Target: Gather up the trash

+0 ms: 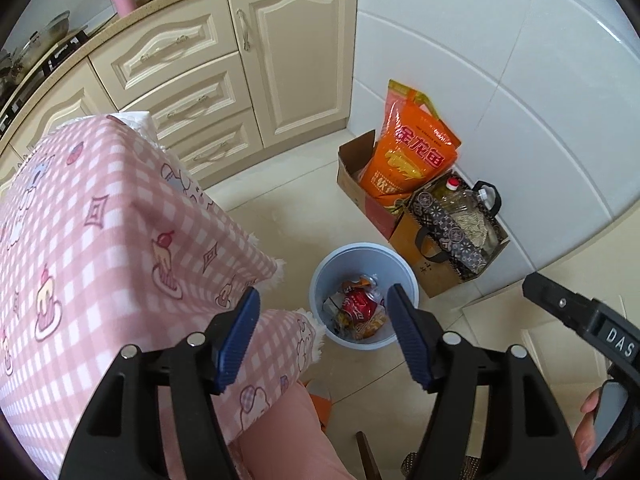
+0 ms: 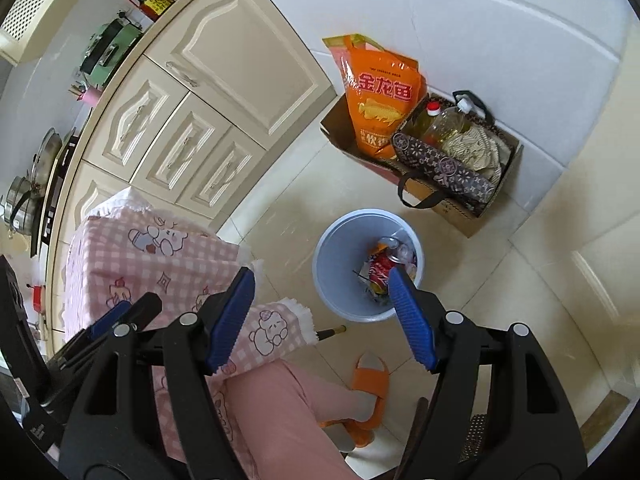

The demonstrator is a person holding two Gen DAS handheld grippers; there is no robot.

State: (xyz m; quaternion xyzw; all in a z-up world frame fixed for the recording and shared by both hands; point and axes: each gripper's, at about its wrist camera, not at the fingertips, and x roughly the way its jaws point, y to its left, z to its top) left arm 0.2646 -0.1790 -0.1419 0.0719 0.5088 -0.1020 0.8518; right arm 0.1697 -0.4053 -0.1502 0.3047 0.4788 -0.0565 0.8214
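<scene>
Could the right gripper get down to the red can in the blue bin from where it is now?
Probably yes. The right gripper is open and empty above the bin, whose mouth is uncovered, and the red can lies on top of the trash.

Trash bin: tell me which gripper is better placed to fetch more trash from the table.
Left, probably. The left gripper hangs open and empty over the pink checked tablecloth; the right gripper, also open and empty, sits nearer the trash bin.

Beyond the blue ribbed finger pads (image 2: pixel 412 320), a pale blue round plastic bin (image 2: pixel 332 276) holds a red drinks can (image 2: pixel 380 270). Left of the fingers lies a pink-and-white checked cartoon-print tablecloth (image 1: pixel 100 216); farther beyond stands an orange printed bag (image 2: pixel 380 96).
</scene>
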